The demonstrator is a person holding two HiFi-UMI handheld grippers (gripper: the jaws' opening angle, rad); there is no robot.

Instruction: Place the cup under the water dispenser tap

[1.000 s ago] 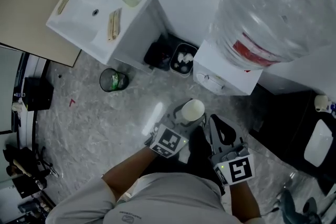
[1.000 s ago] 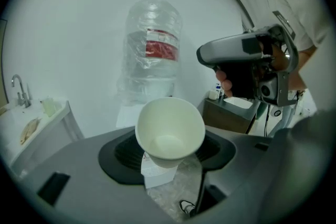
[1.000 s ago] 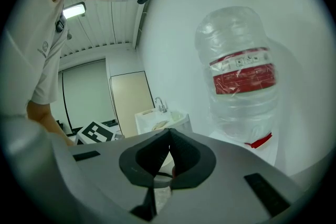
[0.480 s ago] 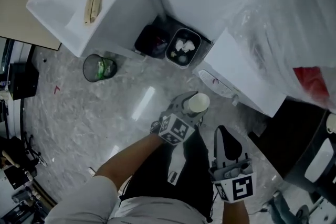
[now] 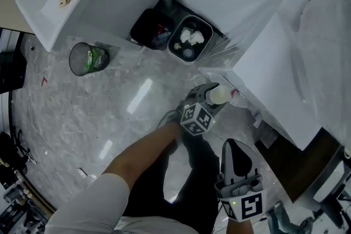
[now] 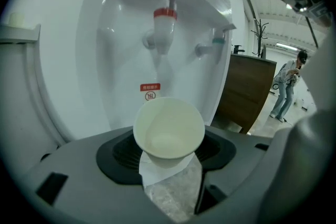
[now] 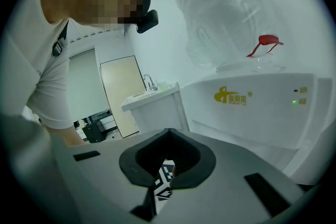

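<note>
Left claw clenched on the cup, upright before the red tap.

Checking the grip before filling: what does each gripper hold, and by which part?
The left gripper holds the paper cup by its lower wall, near the base; the right gripper holds nothing.

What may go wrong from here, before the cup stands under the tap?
1. The paper cup is near the red tap but not yet beneath it; if set off-centre, water might miss it.
2. A blue-green tap stands close beside it, so the cup may end under the wrong one.
3. The left hand-held gripper clamps the cup; a harder squeeze may crush it.
</note>
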